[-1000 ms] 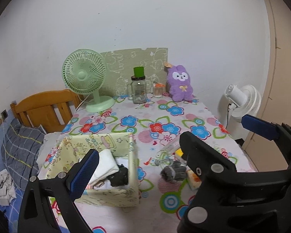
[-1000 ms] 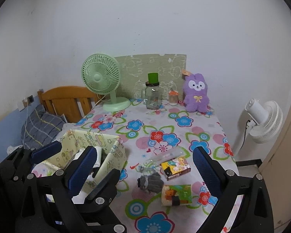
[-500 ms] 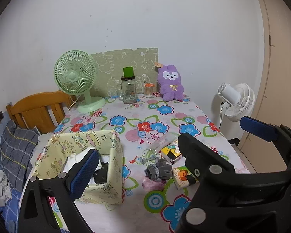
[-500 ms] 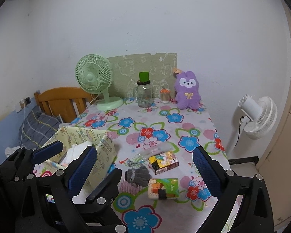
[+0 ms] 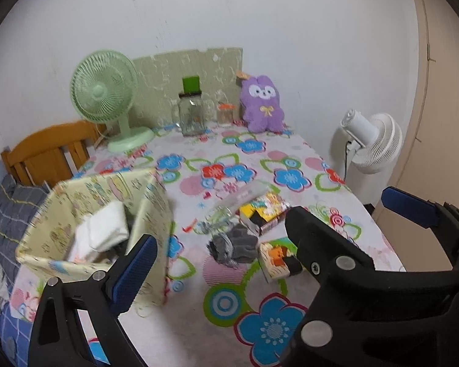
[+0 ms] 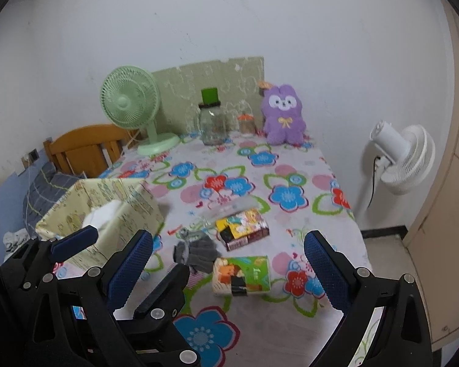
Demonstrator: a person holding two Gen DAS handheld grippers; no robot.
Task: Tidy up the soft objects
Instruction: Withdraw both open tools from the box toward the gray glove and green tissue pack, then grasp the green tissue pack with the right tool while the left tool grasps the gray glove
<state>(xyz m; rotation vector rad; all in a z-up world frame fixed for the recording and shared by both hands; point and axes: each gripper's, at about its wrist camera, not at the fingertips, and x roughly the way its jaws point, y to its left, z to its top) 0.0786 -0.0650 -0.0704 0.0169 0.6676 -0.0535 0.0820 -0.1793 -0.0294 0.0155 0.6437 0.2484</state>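
Both grippers, left gripper (image 5: 260,244) & right gripper (image 6: 229,263), have backed off w/ jaws spread & empty, so the grey glove (image 6: 195,252) lies loose on the table (image 6: 199,315) btwn fabric bin (image 6: 122,208) & tissue pack (image 6: 243,275), prob. next to go in.

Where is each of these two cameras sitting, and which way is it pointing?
Left wrist view: on the left gripper, facing the wall across the table; the right gripper's black frame crosses its lower right.
Right wrist view: on the right gripper, facing likewise; the left gripper shows lower left.
Both share the fabric bin, grey gloves and purple plush.
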